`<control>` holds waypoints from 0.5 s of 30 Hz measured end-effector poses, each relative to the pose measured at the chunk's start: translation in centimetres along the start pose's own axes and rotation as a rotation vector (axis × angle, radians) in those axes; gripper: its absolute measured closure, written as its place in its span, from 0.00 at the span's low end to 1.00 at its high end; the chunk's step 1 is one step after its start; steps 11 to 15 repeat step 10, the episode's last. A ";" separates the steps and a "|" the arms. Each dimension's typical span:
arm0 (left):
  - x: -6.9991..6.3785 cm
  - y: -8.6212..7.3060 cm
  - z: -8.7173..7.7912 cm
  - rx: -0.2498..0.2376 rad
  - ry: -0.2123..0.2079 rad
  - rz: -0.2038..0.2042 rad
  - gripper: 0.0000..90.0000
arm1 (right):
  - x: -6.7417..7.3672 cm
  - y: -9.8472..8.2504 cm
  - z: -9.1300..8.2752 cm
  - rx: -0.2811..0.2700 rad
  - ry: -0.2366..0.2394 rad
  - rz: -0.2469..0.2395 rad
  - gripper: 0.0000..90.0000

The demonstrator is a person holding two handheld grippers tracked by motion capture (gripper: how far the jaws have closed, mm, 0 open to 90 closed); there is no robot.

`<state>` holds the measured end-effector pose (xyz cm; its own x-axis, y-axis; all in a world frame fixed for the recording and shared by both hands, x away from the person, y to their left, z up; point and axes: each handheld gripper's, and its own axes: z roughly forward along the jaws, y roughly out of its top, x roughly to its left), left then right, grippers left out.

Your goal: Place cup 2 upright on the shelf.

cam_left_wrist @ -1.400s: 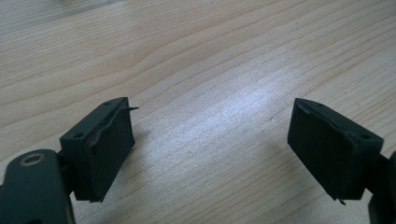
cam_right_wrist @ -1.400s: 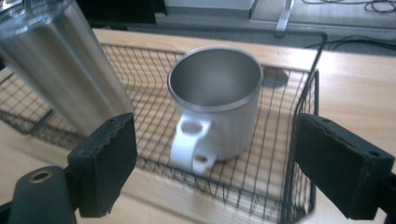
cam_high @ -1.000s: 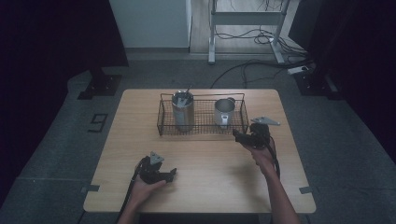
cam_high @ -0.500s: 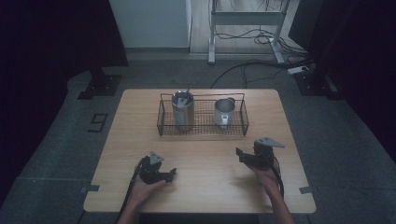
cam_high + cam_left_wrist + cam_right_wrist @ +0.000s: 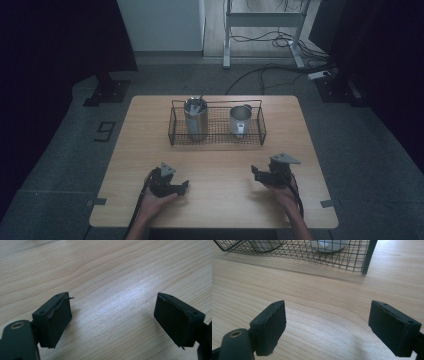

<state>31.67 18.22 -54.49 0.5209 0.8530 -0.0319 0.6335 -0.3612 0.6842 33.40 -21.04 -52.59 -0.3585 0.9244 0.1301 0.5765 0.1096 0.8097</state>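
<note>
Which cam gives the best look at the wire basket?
The high view: the whole wire basket shows, with the steel canister and the mug standing in it. The right gripper view catches the basket's near mesh wall and a corner post, cropped at the top. The left gripper view shows bare table.

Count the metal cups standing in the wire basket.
2. A taller steel cup with a utensil in it stands in the left half of the wire basket; a shorter metal mug stands right of centre.
</note>
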 end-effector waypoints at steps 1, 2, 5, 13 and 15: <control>0.0 0.0 0.0 0.000 0.000 0.000 0.16 | 0.0 0.0 0.0 -0.001 0.000 0.001 0.16; 0.0 0.0 0.0 0.000 0.000 0.000 0.16 | 0.0 0.0 0.0 -0.001 0.000 0.001 0.16; 0.0 0.0 0.0 -0.001 0.000 0.001 0.16 | -0.2 -0.1 0.0 0.001 -0.002 0.005 0.16; -0.1 0.0 0.0 -0.001 0.000 0.002 0.16 | -0.3 -0.1 -0.1 -0.008 -0.004 0.008 0.16; -0.1 0.0 0.0 -0.001 0.000 0.002 0.16 | -0.3 -0.1 -0.1 -0.008 -0.004 0.008 0.16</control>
